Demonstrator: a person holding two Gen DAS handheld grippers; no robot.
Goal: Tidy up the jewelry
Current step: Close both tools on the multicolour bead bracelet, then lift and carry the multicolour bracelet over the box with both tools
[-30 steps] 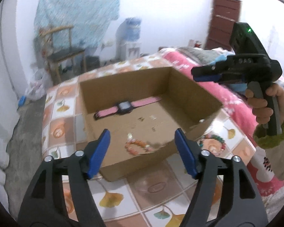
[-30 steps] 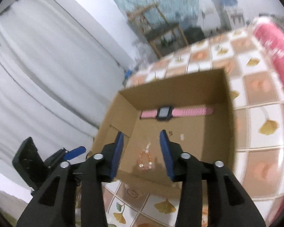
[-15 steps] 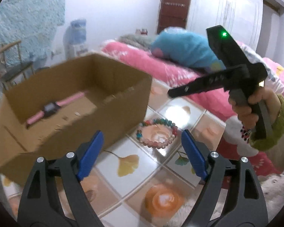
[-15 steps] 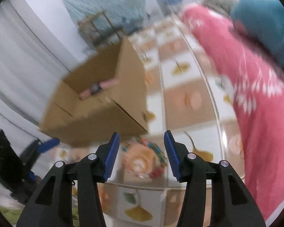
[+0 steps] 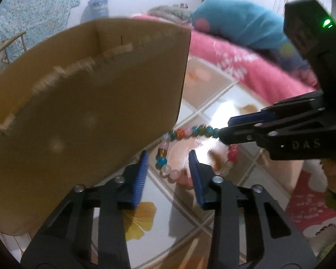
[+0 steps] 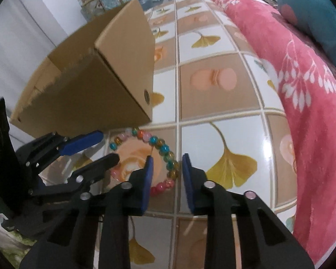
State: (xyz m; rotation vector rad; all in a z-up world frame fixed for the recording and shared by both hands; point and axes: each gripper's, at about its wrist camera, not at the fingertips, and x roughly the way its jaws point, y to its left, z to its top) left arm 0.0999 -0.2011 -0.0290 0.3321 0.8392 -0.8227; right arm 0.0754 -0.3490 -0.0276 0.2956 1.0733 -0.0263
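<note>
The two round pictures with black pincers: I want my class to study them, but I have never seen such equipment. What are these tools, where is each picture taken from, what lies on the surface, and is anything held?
No machine here: a person holds a hand-squeezed pincer tool in each hand, each carrying a wide-angle camera looking along its blue-padded fingers. One picture looks out from the left gripper, the other from the right gripper; each also shows the other tool. On the tiled tablecloth lie a cardboard box and, beside it, a colourful bead bracelet. Both grippers have just been closing, each around one side of the bracelet, which lies on the cloth; the pads do not visibly pinch it yet.
</note>
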